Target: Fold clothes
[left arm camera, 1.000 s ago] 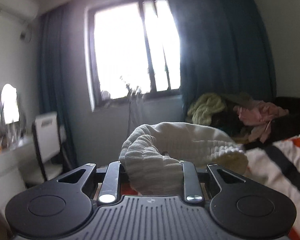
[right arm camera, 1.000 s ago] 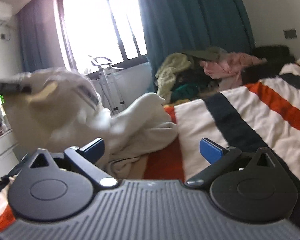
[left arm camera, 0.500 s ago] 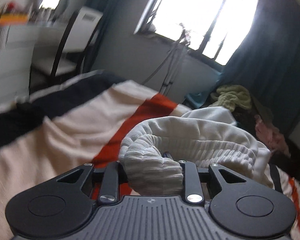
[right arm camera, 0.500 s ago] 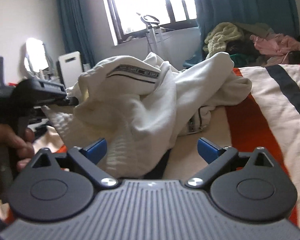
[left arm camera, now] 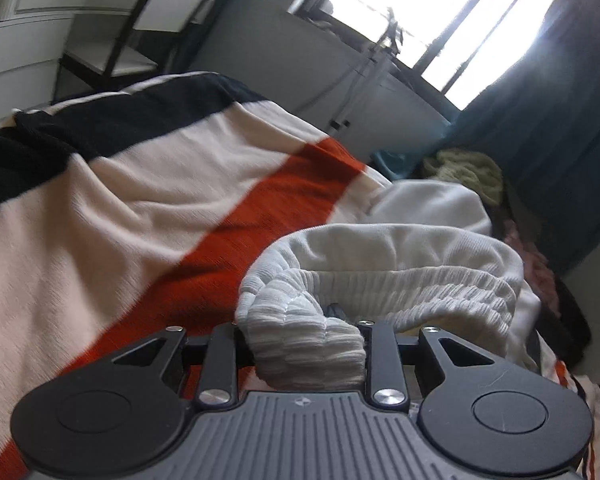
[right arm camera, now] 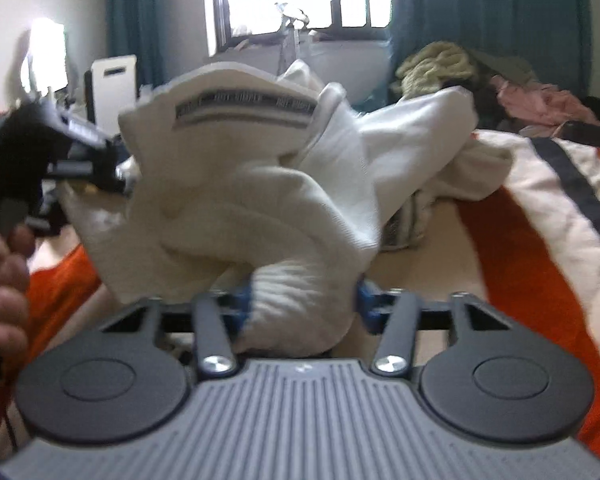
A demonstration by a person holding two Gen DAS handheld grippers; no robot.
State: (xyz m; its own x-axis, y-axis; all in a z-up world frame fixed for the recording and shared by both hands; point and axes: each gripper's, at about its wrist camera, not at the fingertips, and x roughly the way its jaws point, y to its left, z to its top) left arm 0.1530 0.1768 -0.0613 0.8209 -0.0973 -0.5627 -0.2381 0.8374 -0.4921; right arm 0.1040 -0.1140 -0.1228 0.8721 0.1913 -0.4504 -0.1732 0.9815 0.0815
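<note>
A white knit garment (left arm camera: 400,256) with a ribbed waistband lies bunched on the striped blanket (left arm camera: 120,200). My left gripper (left arm camera: 304,332) is shut on a fold of the ribbed band, low over the bed. In the right wrist view the same garment (right arm camera: 240,184) rises in a heap with a grey lettered stripe across its top. My right gripper (right arm camera: 304,300) has its jaws closing, and a ribbed bunch of the cloth sits squeezed between the blue pads (right arm camera: 364,300). The left gripper (right arm camera: 88,160) shows at the left, gripping the garment's edge, with a hand (right arm camera: 0,280) behind it.
A pile of other clothes (right arm camera: 440,64) is heaped at the far end of the bed under the dark curtain (right arm camera: 492,20). A chair (left arm camera: 140,20) and a white dresser (left arm camera: 20,20) stand left of the bed. The blanket (right arm camera: 520,220) stretches out to the right.
My left gripper rolled and dropped toward the bed with the waistband still in it. My right gripper came up to the garment with jaws wide and has closed them on a ribbed bunch.
</note>
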